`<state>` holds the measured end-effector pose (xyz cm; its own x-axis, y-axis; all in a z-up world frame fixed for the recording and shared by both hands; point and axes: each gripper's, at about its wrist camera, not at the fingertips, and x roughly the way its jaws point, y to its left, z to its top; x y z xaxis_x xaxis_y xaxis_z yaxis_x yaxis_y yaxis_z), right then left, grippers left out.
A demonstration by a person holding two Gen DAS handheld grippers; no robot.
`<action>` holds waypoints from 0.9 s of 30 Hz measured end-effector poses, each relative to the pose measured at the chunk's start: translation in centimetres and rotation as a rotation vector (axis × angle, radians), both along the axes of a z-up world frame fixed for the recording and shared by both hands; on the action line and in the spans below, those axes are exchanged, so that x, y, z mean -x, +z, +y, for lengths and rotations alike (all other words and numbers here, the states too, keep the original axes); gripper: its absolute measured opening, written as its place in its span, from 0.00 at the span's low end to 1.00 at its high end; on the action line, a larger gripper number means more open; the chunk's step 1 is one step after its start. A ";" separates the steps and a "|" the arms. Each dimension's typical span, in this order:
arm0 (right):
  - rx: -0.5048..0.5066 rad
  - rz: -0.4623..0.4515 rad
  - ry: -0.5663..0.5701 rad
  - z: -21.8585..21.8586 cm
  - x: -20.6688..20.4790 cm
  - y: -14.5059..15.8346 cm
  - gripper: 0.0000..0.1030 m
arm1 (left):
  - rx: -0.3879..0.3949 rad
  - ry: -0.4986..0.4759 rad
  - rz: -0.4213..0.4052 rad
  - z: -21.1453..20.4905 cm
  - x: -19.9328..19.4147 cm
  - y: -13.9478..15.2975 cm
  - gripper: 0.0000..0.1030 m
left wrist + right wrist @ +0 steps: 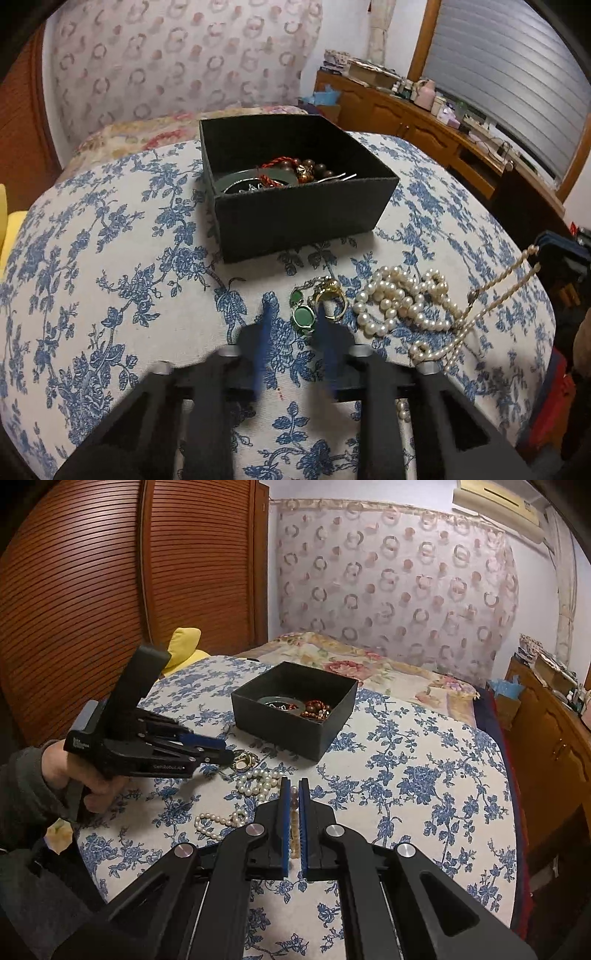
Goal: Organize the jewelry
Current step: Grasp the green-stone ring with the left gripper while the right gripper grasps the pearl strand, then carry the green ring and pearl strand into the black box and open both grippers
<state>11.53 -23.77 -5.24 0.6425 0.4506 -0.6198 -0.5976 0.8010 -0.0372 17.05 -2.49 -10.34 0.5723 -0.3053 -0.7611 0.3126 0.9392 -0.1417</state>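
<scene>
Left gripper (293,314), jaws parted and holding nothing, straddles the green-and-gold bracelet (314,302) lying on the floral cloth (110,258) near the black box (295,210); right gripper (294,794), nearly closed, pinches a bead strand (294,827) beside the pearl necklace (258,781), so closing, lifting and boxing appear next.

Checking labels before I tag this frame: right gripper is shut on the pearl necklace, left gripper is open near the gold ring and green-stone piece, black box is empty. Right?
One error: the black box is not empty. The right wrist view shows a bangle and brown beads inside. The rest holds: right gripper shut on the pearl necklace, left gripper open near the gold ring and green-stone piece.
</scene>
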 end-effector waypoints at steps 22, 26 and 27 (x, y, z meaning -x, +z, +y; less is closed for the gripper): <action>-0.070 -0.142 0.056 2.0 0.1 7.2 0.05 | 0.030 -0.004 -0.199 1.5 2.2 8.1 0.10; -0.090 -0.187 0.068 2.7 -0.2 9.5 0.05 | 0.026 -0.001 -0.234 1.3 1.4 10.1 0.10; -0.094 -0.194 0.069 2.8 -0.3 9.9 0.05 | 0.026 0.001 -0.237 1.3 1.2 10.3 0.10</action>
<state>11.88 -20.97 4.62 0.7112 0.5479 -0.4405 -0.6402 0.7636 -0.0838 15.81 -1.21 -0.06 0.7346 -0.3219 -0.5973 0.3388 0.9367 -0.0881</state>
